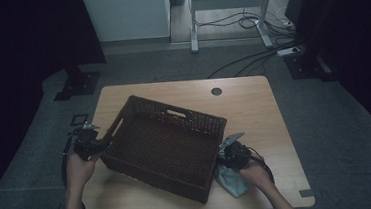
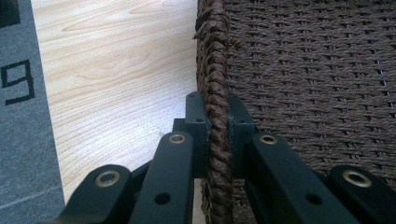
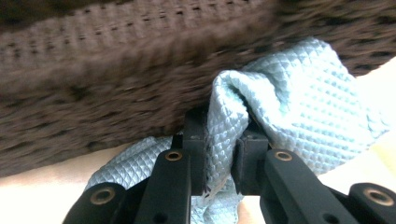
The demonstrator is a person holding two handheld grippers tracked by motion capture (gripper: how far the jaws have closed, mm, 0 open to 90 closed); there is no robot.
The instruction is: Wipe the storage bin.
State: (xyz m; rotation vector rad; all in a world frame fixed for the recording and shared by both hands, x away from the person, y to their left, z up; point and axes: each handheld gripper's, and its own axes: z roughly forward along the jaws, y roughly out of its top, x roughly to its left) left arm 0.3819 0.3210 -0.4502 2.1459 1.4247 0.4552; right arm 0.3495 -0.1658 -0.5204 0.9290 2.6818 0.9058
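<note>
At the left edge of the pale, wood-grained table (image 1: 253,104), the left gripper (image 1: 92,140) pinches the rim of a dark brown woven basket (image 1: 166,146). In the left gripper view its black jaws, jointed with brass-coloured rivets, press from both sides onto the thick braided rim (image 2: 215,93), one pad outside and one inside the wall. The rim is a rope-like plait of twisted fibre, and the wall to its right is a tight, even weave of the same brown cord. Grey carpet (image 2: 23,140) with a black printed mark borders the table's edge there.

The basket is rectangular and shallow, set at an angle across the middle of the table, with a slot handle cut into its far wall.

At the basket's right near corner, the right gripper (image 1: 232,153) is clamped on a light blue cloth (image 1: 229,179). In the right gripper view its jaws squeeze a raised fold of the cloth (image 3: 289,102), a soft fabric with a fine diamond waffle pattern, crumpled against the blurred basket wall (image 3: 116,84). The rest of the cloth lies bunched on the tabletop just beside the basket.
</note>
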